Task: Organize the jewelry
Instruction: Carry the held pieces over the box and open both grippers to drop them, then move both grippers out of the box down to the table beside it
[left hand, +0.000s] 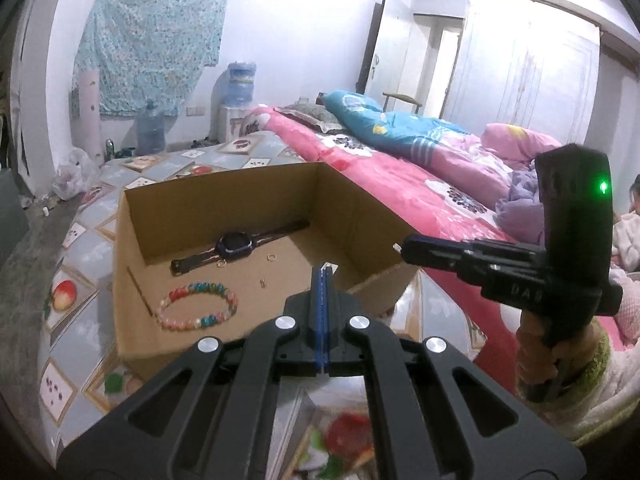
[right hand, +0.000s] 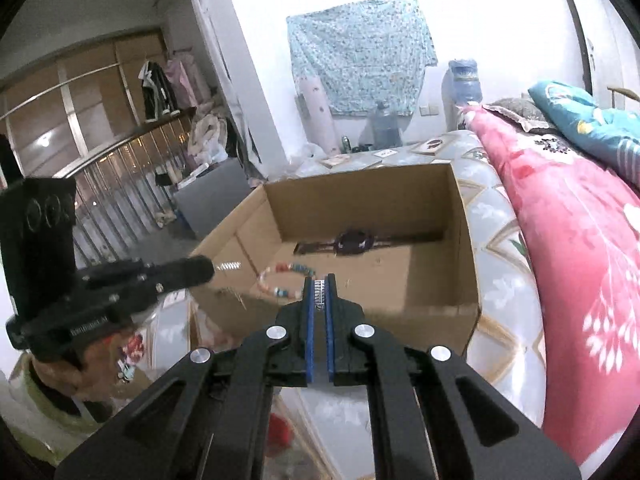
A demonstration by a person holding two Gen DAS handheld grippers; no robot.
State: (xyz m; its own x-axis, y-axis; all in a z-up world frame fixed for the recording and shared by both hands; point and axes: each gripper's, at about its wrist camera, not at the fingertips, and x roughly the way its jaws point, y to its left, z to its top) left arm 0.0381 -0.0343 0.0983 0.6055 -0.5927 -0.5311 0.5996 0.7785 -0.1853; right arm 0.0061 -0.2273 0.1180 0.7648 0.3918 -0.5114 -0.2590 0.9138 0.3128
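We count one cardboard box (left hand: 224,204) at the centre of the frame. Inside it lie one dark watch (left hand: 236,245), one bracelet of coloured beads (left hand: 198,305) and three small metal rings or earrings (left hand: 271,257); they are too small to tell apart. We count two grippers: the left gripper (left hand: 322,276) and the right gripper (right hand: 319,285). Two blue water jugs (left hand: 241,84) stand in the upper left.

White-walled bedroom (left hand: 280,40), pink-quilted bed (left hand: 400,176)
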